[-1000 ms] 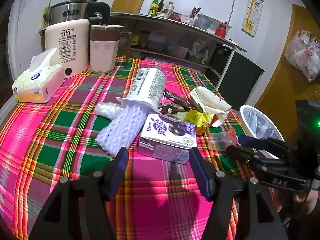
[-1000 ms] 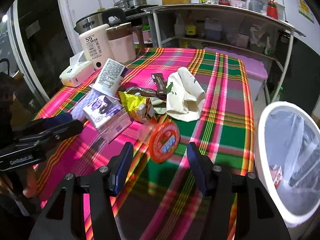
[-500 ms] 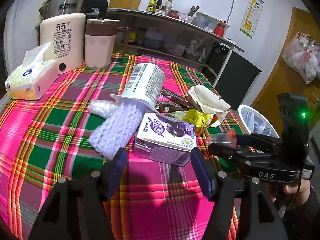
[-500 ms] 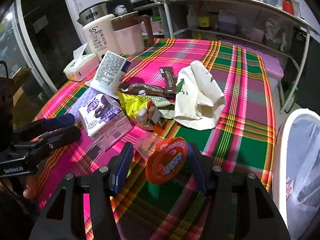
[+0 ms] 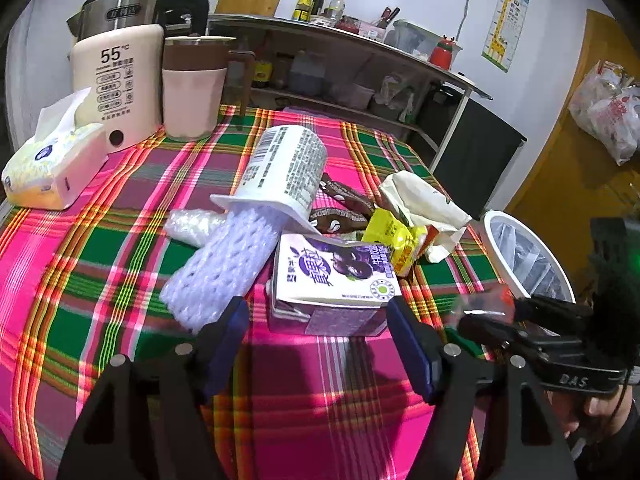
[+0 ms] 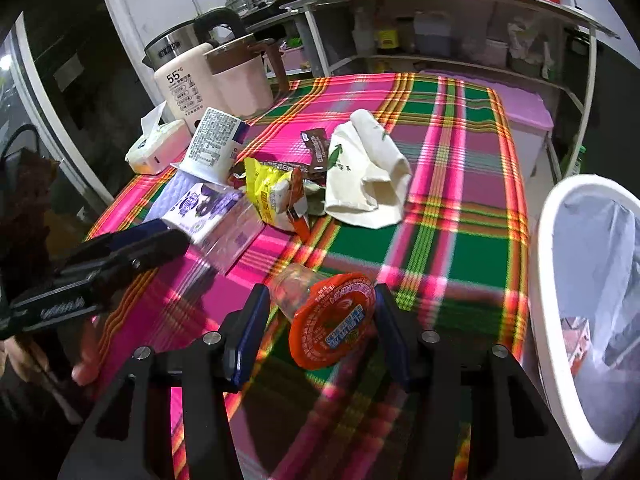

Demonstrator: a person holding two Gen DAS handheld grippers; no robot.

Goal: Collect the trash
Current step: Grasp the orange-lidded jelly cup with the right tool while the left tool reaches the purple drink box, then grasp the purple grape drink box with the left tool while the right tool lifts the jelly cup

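A purple milk carton (image 5: 334, 286) lies on the plaid table just beyond my open left gripper (image 5: 320, 332); it also shows in the right wrist view (image 6: 208, 210). My right gripper (image 6: 320, 320) has its jaws around a clear jelly cup with an orange-red lid (image 6: 334, 320), with a gap left on one side. That cup shows blurred in the left wrist view (image 5: 484, 304). Other trash: white yogurt cup (image 5: 286, 168), foam net (image 5: 224, 268), yellow wrapper (image 5: 394, 242), brown wrappers (image 5: 340, 208), cream paper bag (image 6: 366, 176). The white bin (image 6: 588, 300) stands at the right.
A tissue pack (image 5: 52, 164), a cream 55°C warmer (image 5: 116, 84), a pink jug (image 5: 194, 88) and a steel kettle (image 5: 120, 10) stand at the table's far left. A shelf unit (image 6: 440, 20) is behind the table. The bin (image 5: 524, 256) is beyond the table's right edge.
My right gripper has closed in around the jelly cup, which now sits between the fingers. My left gripper has moved closer to the purple carton.
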